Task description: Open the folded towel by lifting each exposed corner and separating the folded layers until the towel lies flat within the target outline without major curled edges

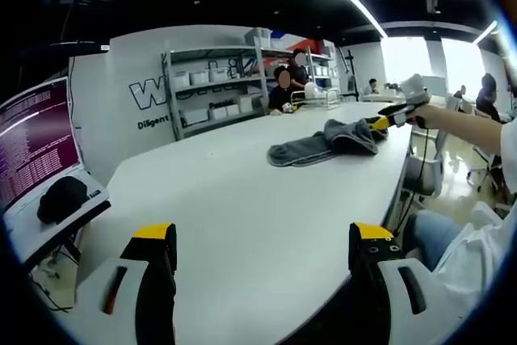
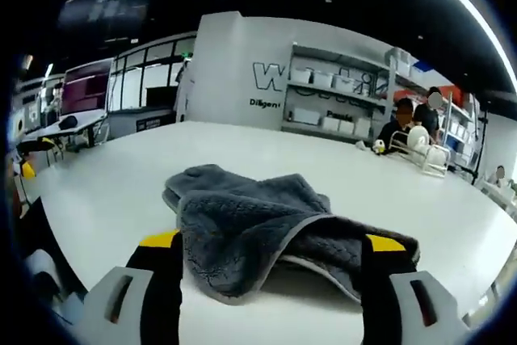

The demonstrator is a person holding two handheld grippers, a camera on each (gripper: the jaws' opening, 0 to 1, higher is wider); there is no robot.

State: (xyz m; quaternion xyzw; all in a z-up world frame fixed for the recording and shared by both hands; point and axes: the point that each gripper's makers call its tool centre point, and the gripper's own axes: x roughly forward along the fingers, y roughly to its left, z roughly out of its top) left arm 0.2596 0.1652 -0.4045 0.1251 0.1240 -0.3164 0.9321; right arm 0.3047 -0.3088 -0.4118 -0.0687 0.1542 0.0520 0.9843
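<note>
A crumpled grey towel (image 1: 323, 143) lies bunched on the white table (image 1: 226, 199) toward its far right side. My left gripper (image 1: 262, 236) hovers over the near part of the table, well short of the towel, open with nothing between its yellow-tipped jaws. My right gripper (image 1: 394, 115), held in a person's hand, meets the towel's right end. In the right gripper view the towel (image 2: 242, 224) lies folded in loose layers, its near edge raised off the table (image 2: 105, 183). My right gripper (image 2: 272, 244) is open, jaws wide apart on either side of that edge.
A monitor (image 1: 32, 143) and a black object (image 1: 60, 198) sit left of the table. Shelves with white bins (image 1: 218, 86) line the back wall. A wire rack (image 2: 420, 151) stands at the table's far end near seated people. A person's knee (image 1: 436, 232) and a chair (image 1: 420, 175) flank the right edge.
</note>
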